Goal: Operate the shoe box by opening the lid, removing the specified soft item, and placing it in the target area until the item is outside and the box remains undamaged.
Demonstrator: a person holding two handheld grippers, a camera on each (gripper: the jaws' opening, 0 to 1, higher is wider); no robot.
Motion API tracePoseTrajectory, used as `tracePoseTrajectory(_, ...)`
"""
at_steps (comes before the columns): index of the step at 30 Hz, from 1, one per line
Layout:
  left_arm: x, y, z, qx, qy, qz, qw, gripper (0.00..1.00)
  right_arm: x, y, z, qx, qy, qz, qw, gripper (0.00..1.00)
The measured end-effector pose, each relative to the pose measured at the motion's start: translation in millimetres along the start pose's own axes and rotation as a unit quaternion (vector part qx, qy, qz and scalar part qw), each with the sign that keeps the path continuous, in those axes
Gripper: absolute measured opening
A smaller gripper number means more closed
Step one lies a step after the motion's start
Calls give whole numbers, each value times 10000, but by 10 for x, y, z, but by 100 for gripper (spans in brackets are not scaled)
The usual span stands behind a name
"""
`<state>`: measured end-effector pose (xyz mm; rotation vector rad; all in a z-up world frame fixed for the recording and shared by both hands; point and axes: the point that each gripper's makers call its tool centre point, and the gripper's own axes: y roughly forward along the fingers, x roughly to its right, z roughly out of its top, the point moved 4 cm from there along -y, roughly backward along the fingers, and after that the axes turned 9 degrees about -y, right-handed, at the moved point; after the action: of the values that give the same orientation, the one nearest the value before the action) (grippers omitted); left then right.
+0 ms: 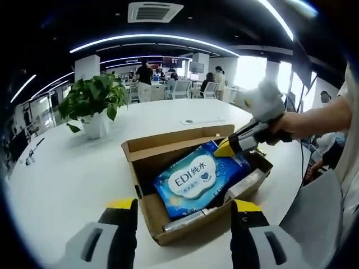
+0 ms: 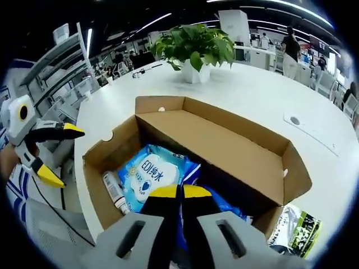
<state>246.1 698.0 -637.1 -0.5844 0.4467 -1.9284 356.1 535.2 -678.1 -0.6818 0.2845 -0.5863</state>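
An open cardboard shoe box (image 1: 147,193) (image 2: 98,148) lies on a white table, its lid (image 2: 224,148) folded back. Inside lies a blue wipes pack (image 1: 193,179) (image 2: 148,171) with a white label, one corner raised. My right gripper (image 1: 227,148) (image 2: 180,193) reaches into the box with its yellow-tipped jaws pressed together on that raised corner. My left gripper (image 1: 184,210) (image 2: 60,156) is open, hovering just outside the box's near end with nothing between its jaws. A white tube (image 1: 185,219) (image 2: 115,190) lies along the box's near wall.
A potted green plant (image 1: 95,106) (image 2: 193,45) stands on the table (image 1: 67,168) beyond the box. A green-printed packet (image 2: 294,227) lies beside the box. A small disc (image 1: 189,121) (image 2: 294,120) sits in the tabletop. People and desks fill the background.
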Motion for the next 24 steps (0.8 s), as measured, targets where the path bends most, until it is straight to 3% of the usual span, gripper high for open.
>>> tracePoseTrajectory(5,23,89,78,-37,56,-40,10000,64,54,-82,-39,42,100,-83,9999,0)
tracePoseTrajectory(11,35,237,121,-288,83,-147,9994,60,86,-173,-81,82,192,-133,9997,0)
tracePoseTrajectory(24,6,628,20,-828,16,-407,9957,47,226,-334,-239,59,469,-224,9986,0)
